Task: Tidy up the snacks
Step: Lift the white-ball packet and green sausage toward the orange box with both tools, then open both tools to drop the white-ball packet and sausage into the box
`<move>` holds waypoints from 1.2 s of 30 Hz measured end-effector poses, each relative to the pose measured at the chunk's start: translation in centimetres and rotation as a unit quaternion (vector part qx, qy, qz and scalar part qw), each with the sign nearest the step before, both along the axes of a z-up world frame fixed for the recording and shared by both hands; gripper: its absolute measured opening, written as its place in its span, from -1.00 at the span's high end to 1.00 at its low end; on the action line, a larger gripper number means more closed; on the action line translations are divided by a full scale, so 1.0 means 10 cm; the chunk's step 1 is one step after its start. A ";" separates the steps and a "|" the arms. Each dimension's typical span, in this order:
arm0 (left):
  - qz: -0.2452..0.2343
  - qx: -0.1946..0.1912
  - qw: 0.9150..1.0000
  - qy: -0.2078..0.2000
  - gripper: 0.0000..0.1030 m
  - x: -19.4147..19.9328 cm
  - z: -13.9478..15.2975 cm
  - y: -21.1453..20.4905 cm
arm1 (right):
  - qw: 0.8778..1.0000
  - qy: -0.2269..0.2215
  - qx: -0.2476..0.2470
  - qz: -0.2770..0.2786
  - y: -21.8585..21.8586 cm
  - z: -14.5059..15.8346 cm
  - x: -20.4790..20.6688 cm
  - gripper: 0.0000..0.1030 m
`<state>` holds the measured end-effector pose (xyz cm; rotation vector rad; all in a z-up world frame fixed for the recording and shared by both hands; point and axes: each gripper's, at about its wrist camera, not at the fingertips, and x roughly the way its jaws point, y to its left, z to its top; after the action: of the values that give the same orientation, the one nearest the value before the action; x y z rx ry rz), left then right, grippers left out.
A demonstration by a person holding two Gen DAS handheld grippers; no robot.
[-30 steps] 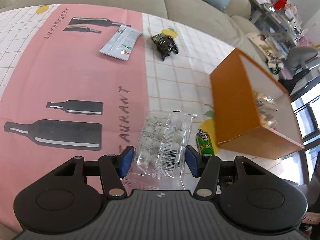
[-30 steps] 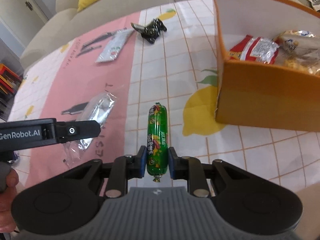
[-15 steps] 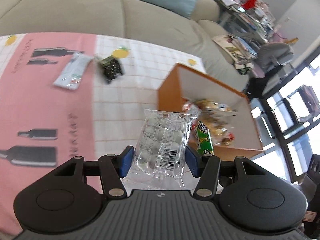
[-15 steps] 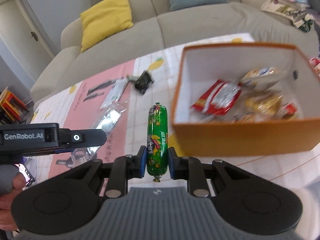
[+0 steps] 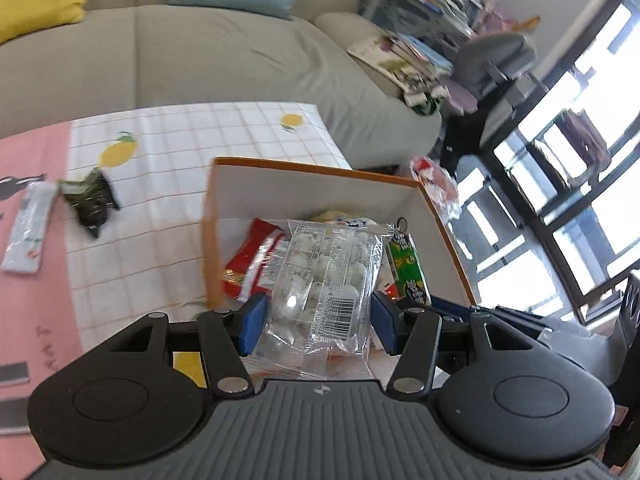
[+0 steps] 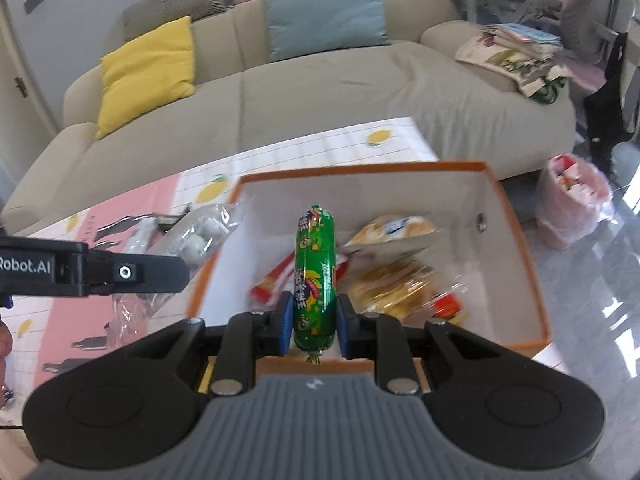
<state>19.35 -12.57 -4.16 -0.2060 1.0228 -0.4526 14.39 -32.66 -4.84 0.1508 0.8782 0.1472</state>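
Observation:
My left gripper (image 5: pixel 318 322) is shut on a clear bag of white round candies (image 5: pixel 324 280) and holds it over the near edge of the orange box (image 5: pixel 316 170). My right gripper (image 6: pixel 311 328) is shut on a green sausage stick (image 6: pixel 314 276) and holds it above the orange box (image 6: pixel 520 240), which has several snack packets inside. The sausage also shows in the left wrist view (image 5: pixel 406 266). The left gripper and its bag show in the right wrist view (image 6: pixel 132 272).
A black snack packet (image 5: pixel 90 200) and a white-grey packet (image 5: pixel 28 232) lie on the tablecloth left of the box. A beige sofa (image 6: pixel 320 92) runs behind the table. A red-filled plastic bag (image 6: pixel 572 200) stands on the floor at the right.
Both grippers have lifted their snacks off the table and moved right, from beside the box to above its opening. Both grips are unchanged.

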 end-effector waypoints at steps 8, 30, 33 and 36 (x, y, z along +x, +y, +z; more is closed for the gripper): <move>-0.036 0.033 0.999 0.024 -0.23 0.29 -0.28 -0.35 | 0.999 0.035 -0.030 0.003 -0.16 -0.23 0.24 0.62; -0.089 0.127 0.983 0.094 -0.23 0.62 -0.92 -0.77 | 0.989 0.134 -0.065 0.024 -0.26 -0.90 0.63 0.62; -0.089 0.126 0.982 0.110 -0.23 0.66 -0.97 -0.78 | 0.987 0.143 -0.065 0.024 -0.26 -0.96 0.66 0.61; -0.087 0.126 0.981 0.117 -0.24 0.67 -1.02 -0.77 | 0.986 0.147 -0.073 0.025 -0.23 -0.99 0.66 0.61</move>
<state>26.01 -20.29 -14.33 0.0595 1.3249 -0.4581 21.03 -34.98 -14.78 0.0119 1.1834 0.1083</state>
